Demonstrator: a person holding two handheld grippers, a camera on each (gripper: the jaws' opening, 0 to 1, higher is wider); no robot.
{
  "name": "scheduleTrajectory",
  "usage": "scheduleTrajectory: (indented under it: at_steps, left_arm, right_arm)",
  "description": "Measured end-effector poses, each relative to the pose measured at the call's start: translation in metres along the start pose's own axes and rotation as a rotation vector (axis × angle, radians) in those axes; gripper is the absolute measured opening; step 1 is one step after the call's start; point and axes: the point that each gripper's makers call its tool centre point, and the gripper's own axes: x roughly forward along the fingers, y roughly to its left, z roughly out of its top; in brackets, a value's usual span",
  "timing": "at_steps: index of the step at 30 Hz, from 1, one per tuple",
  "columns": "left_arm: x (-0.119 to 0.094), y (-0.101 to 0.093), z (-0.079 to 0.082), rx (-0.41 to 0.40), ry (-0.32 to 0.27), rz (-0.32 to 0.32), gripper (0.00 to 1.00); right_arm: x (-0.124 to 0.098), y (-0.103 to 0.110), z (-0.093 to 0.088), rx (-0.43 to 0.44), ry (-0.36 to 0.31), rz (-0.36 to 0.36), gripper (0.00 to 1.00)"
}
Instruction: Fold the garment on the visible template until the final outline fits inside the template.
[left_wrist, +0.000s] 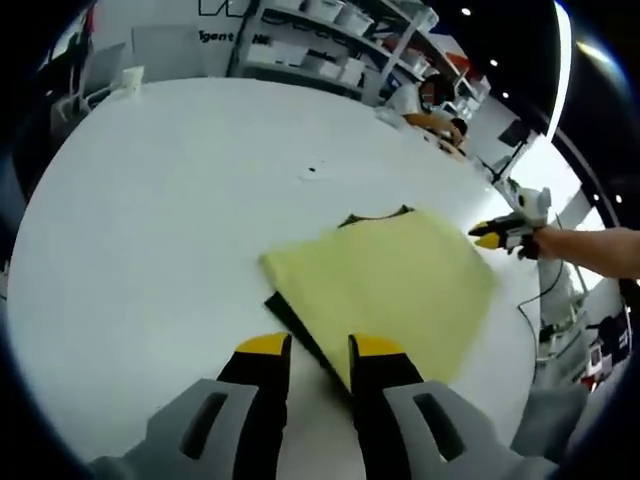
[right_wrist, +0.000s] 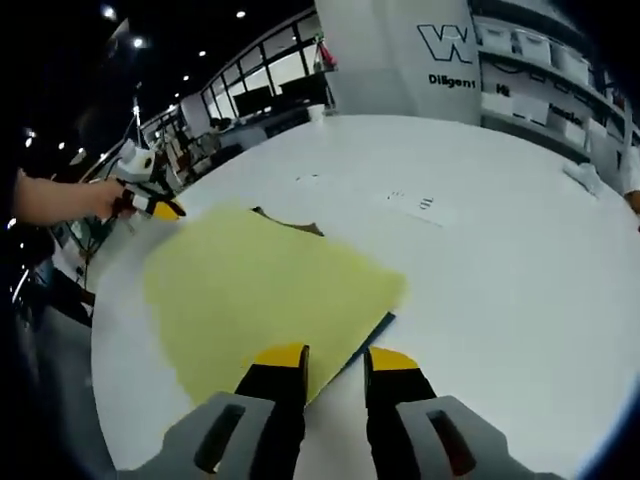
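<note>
A pale yellow garment (left_wrist: 390, 285) lies folded flat on the white table (left_wrist: 150, 200), over a dark template (left_wrist: 295, 318) that peeks out along its near edge and at the far side. My left gripper (left_wrist: 320, 350) stands open just short of the garment's near corner, holding nothing. In the right gripper view the same garment (right_wrist: 260, 290) covers the template (right_wrist: 372, 332), and my right gripper (right_wrist: 336, 360) is open at its near edge, also empty. Each gripper appears in the other's view, held by a hand: right gripper (left_wrist: 508, 232), left gripper (right_wrist: 150, 205).
Shelves with white bins (left_wrist: 320, 45) stand behind the table, where a person (left_wrist: 432, 100) sits at the far rim. A small dark mark (left_wrist: 312, 168) and paper labels (right_wrist: 420, 205) lie on the tabletop. A white pillar with lettering (right_wrist: 400, 50) rises beyond.
</note>
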Motion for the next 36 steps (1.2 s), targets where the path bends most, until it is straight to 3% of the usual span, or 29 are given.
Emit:
scheduleTrajectory:
  at_steps: [10, 19, 23, 31, 36]
  left_arm:
    - [-0.019, -0.023, -0.035, 0.026, -0.017, -0.054, 0.25]
    - [-0.021, -0.039, -0.054, 0.093, -0.003, -0.087, 0.28]
    - [-0.017, -0.037, -0.062, 0.118, 0.007, -0.086, 0.27]
    - [-0.013, -0.038, -0.081, 0.168, 0.046, -0.085, 0.25]
    - [-0.009, -0.039, -0.085, 0.212, 0.043, -0.090, 0.21]
  right_arm:
    - [-0.023, 0.029, -0.014, -0.034, -0.059, 0.069, 0.21]
    - [-0.031, 0.054, -0.037, -0.091, -0.033, 0.121, 0.22]
    - [-0.032, 0.063, -0.049, -0.111, -0.017, 0.131, 0.22]
    - [-0.035, 0.064, -0.064, -0.123, 0.000, 0.118, 0.20]
    - [-0.036, 0.062, -0.072, -0.115, 0.005, 0.110, 0.17]
